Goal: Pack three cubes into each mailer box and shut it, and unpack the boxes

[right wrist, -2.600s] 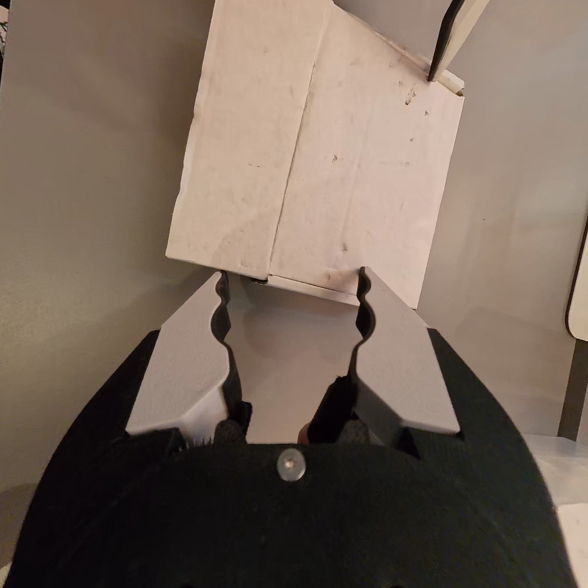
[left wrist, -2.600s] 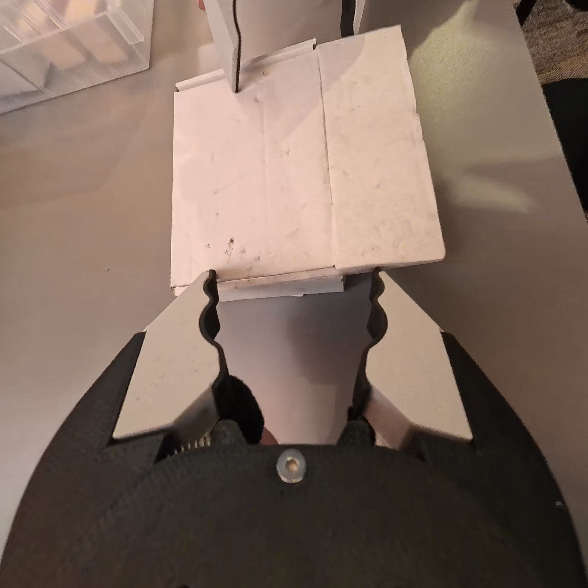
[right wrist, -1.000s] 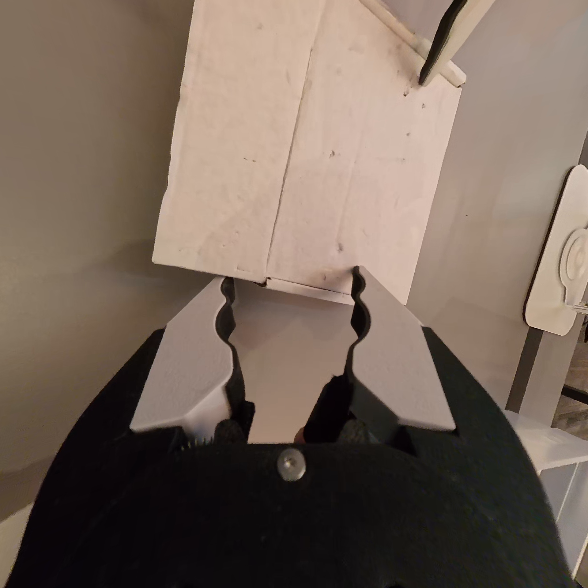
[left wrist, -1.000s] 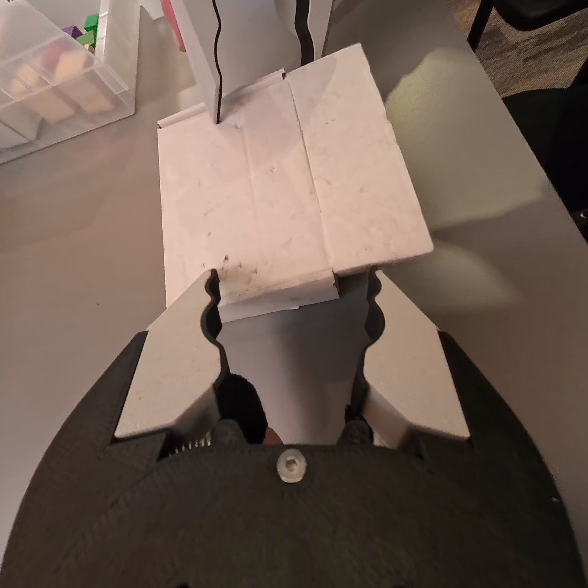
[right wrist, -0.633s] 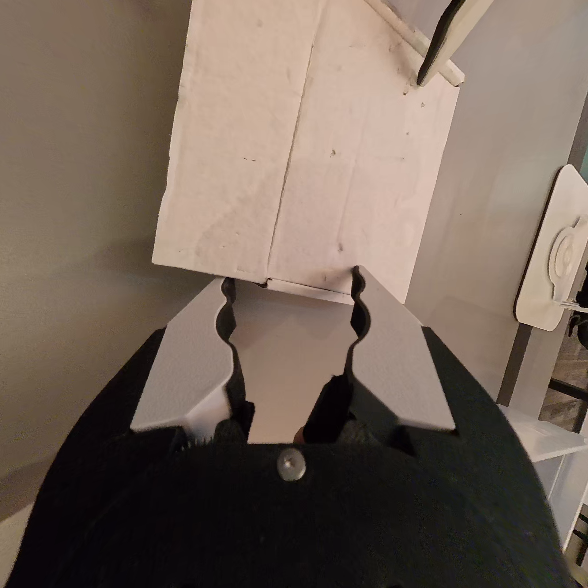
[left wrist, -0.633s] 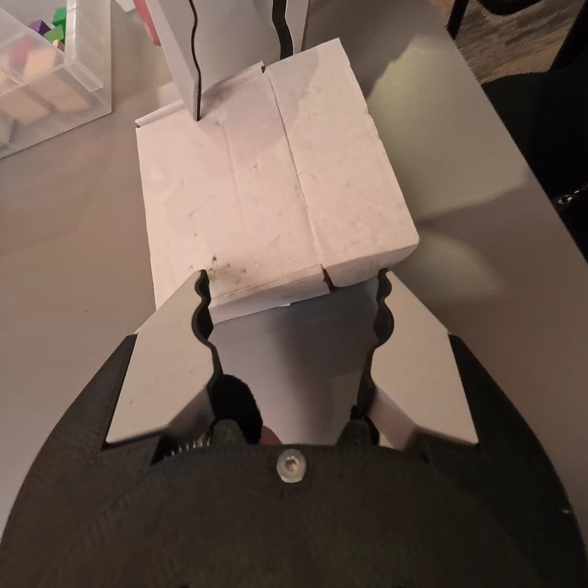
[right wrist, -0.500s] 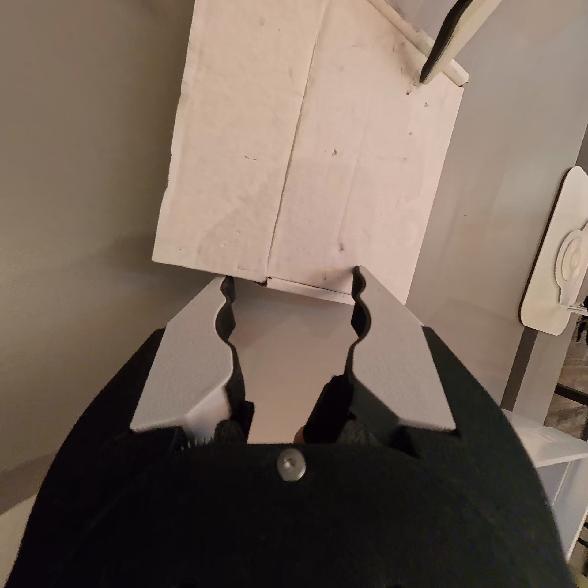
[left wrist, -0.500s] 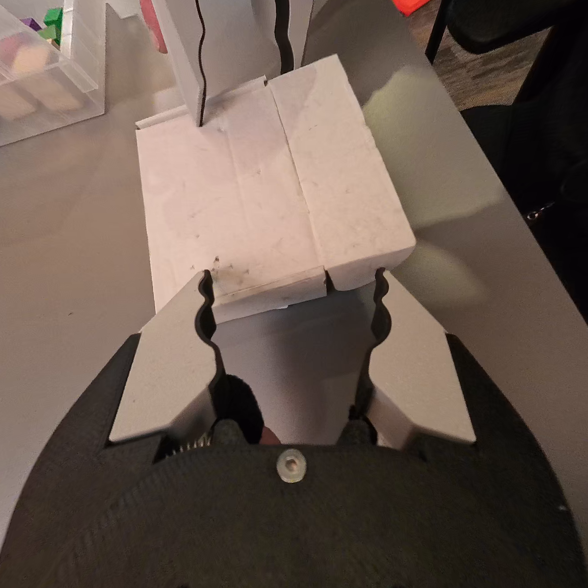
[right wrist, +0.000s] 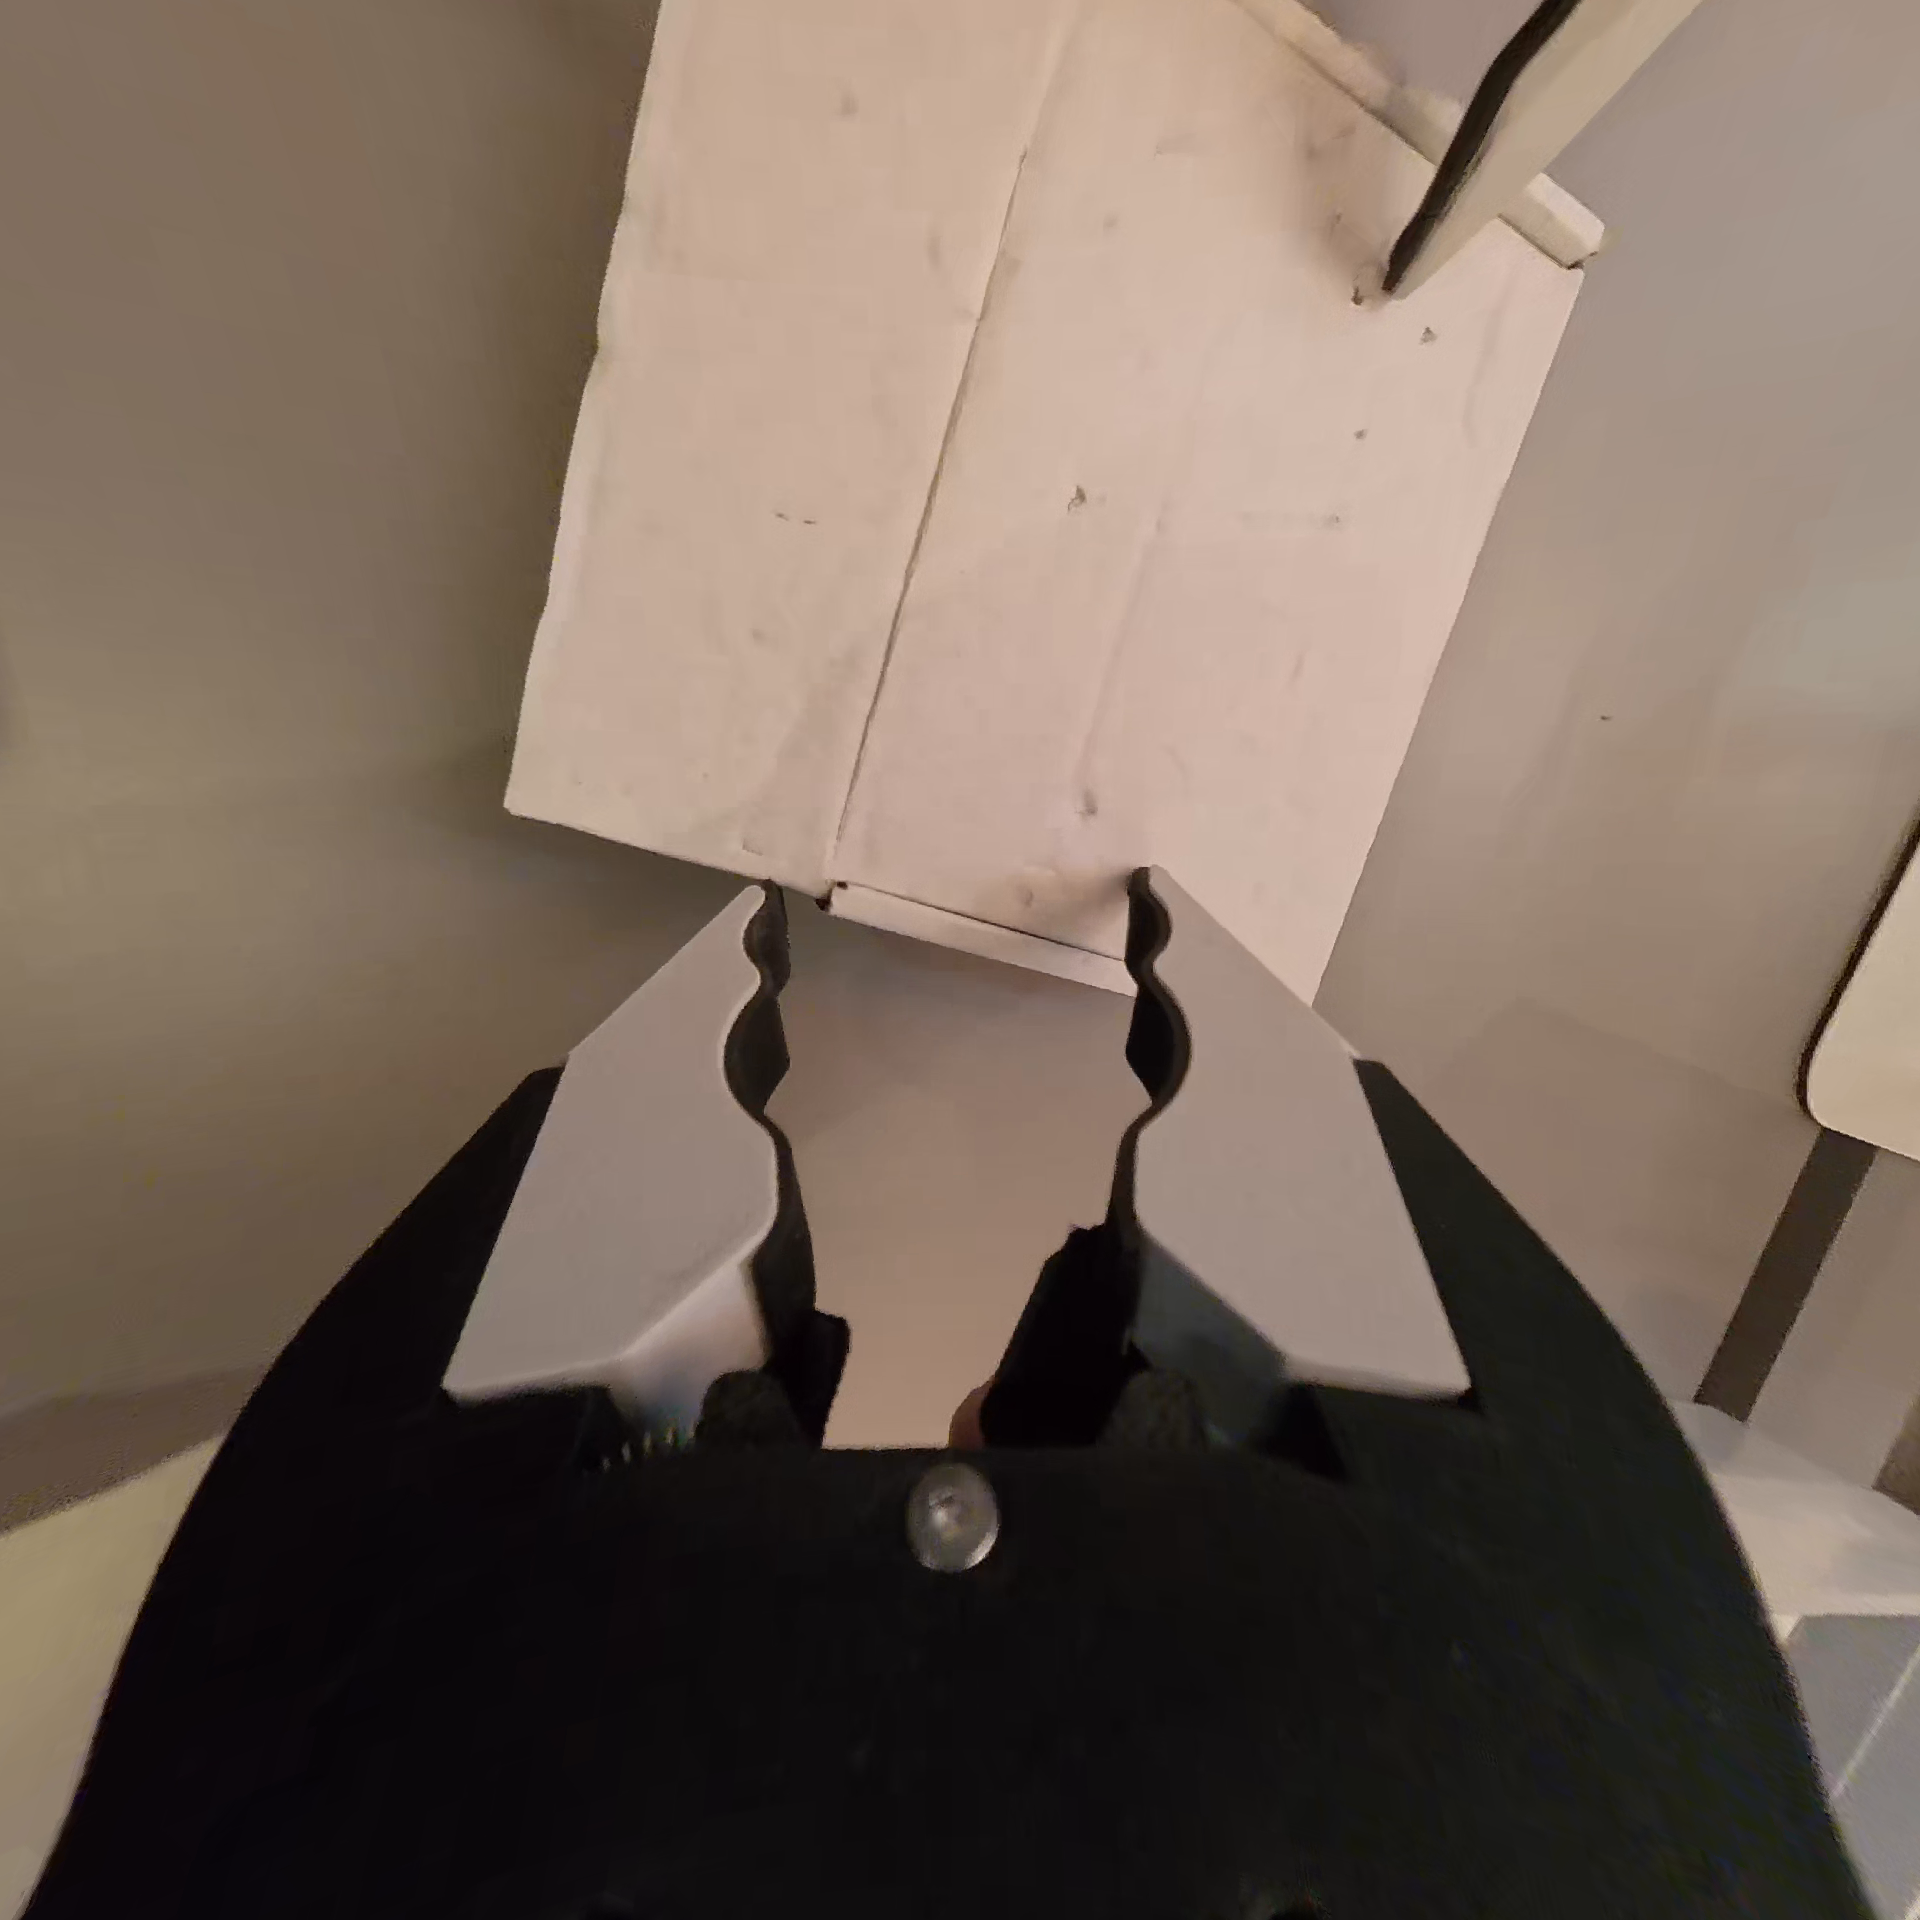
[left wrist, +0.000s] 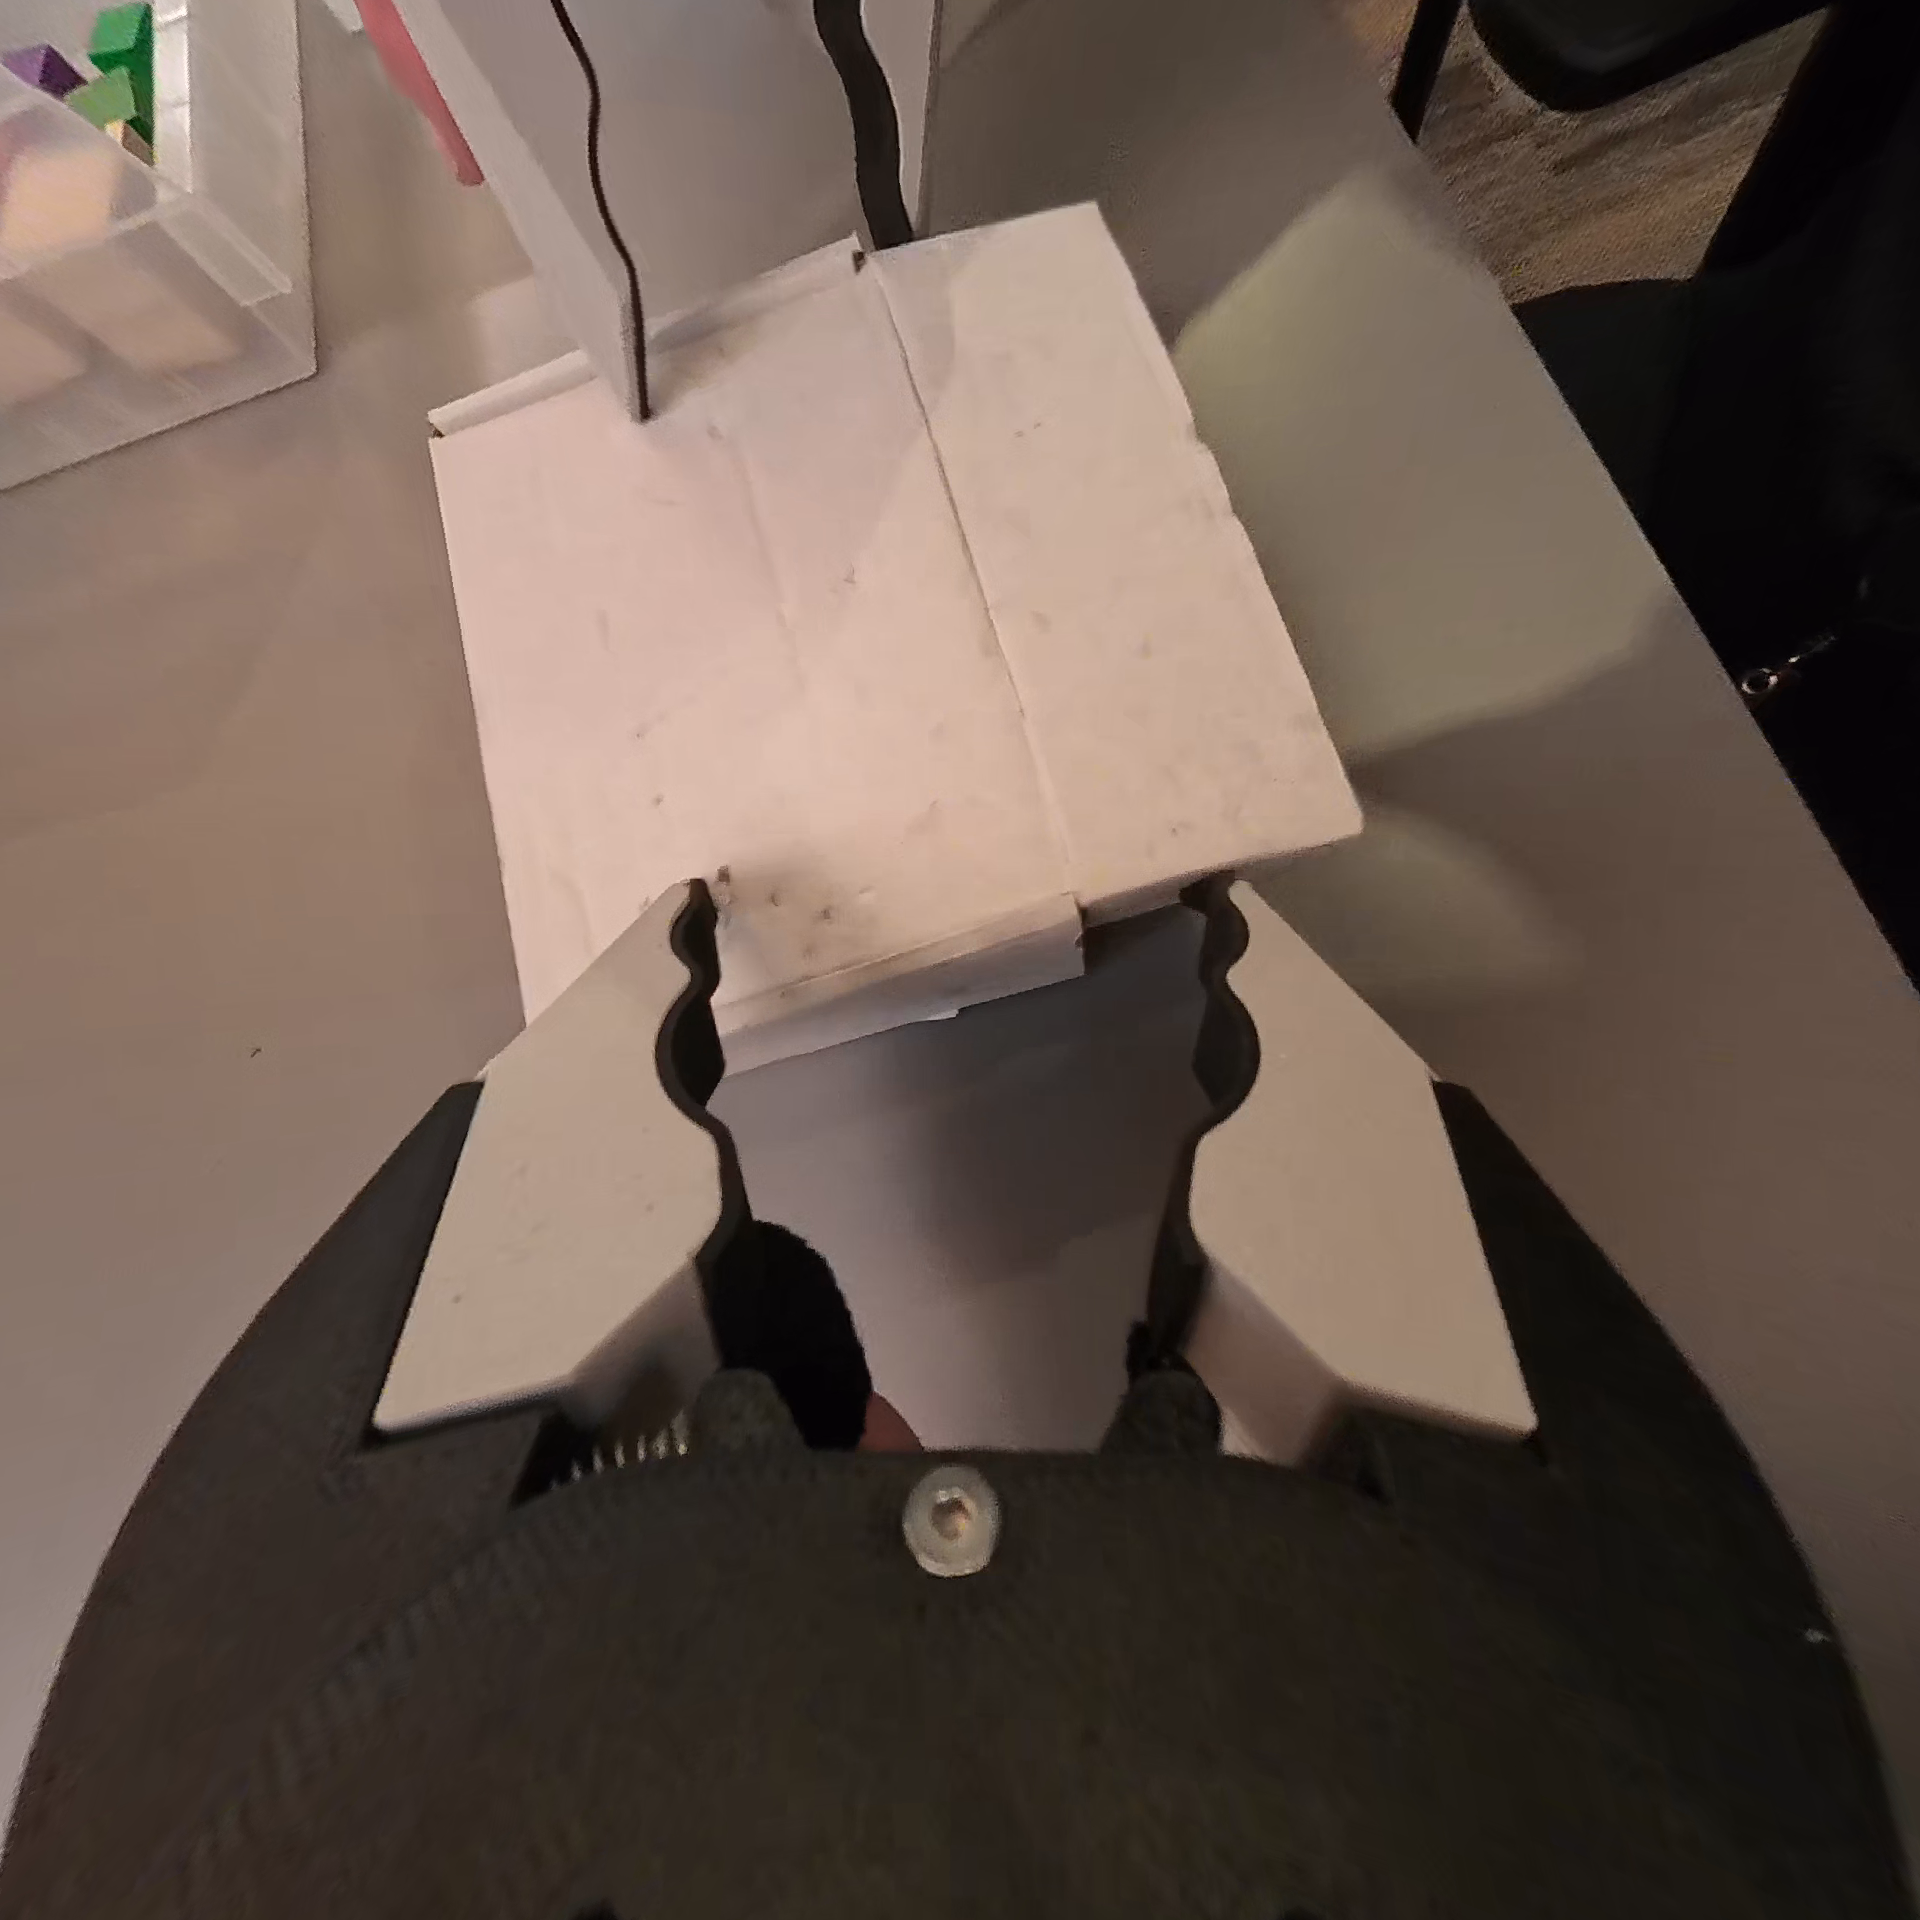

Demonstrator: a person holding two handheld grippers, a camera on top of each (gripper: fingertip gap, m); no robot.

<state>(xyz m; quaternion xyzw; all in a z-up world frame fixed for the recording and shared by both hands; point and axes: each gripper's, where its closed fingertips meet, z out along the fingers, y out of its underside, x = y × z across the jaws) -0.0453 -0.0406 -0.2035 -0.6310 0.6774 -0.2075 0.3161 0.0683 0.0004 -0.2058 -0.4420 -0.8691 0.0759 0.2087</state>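
Note:
A white mailer box lies on the grey table with its lid down, so its contents are hidden. The lid's front flap sticks out sideways past the box's side. My left gripper is open, with its fingertips at the near end of the box, straddling the end flap. My right gripper is open at the opposite end of the same box. Its fingers show at the far end in the left wrist view. A left finger touches the lid's far corner in the right wrist view.
A clear plastic bin with coloured cubes stands at the back left. The table's edge runs close along the right of the box, with dark floor and a chair beyond. A white flat piece and a clear container sit at the right.
The lid's front flap has tipped down a little along its crease. Both grippers have stayed open at the box's ends, with only small shifts of view.

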